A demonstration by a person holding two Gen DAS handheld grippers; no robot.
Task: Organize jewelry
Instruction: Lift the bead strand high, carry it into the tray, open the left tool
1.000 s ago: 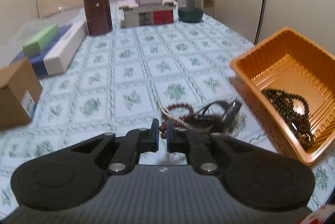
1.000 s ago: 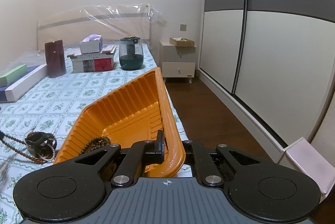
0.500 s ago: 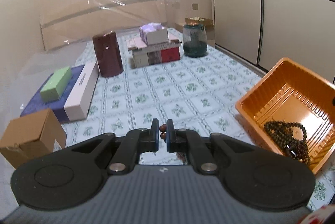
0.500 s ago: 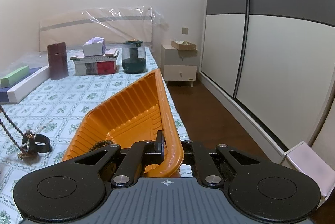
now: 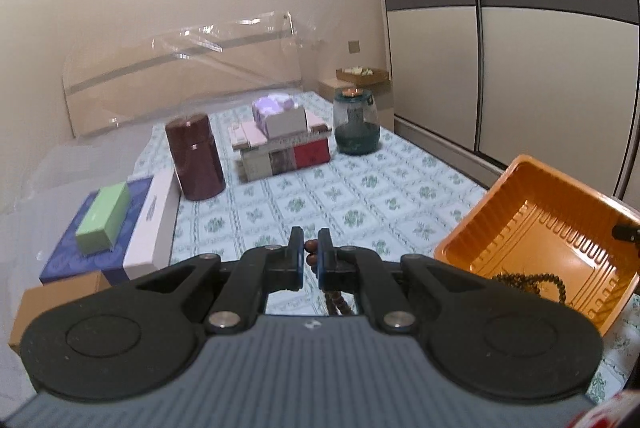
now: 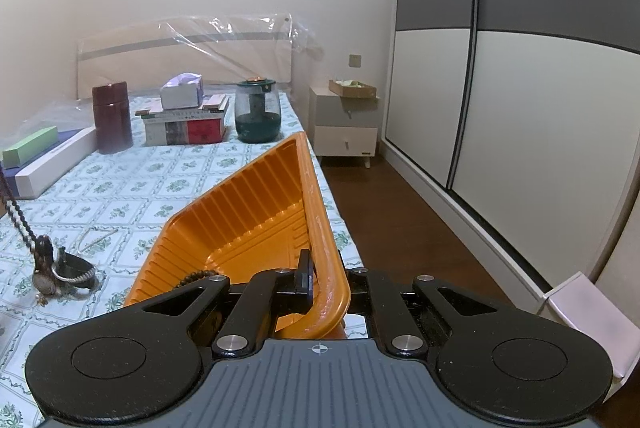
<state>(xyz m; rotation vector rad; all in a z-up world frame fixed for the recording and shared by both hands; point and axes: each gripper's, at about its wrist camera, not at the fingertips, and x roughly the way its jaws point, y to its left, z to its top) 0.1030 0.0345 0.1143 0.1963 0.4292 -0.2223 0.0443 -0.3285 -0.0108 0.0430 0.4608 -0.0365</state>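
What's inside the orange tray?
Inside the ribbed orange plastic tray lies a dark beaded necklace. The left hand-held gripper covers part of the strand, so more jewelry could be hidden.

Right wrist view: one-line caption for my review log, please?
Right gripper clamps orange tray rim; bead strand hangs left above watch pile.

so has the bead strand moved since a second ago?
Yes. The left tool has lifted the bead strand up off the floral cloth; its tangled end now dangles over it.
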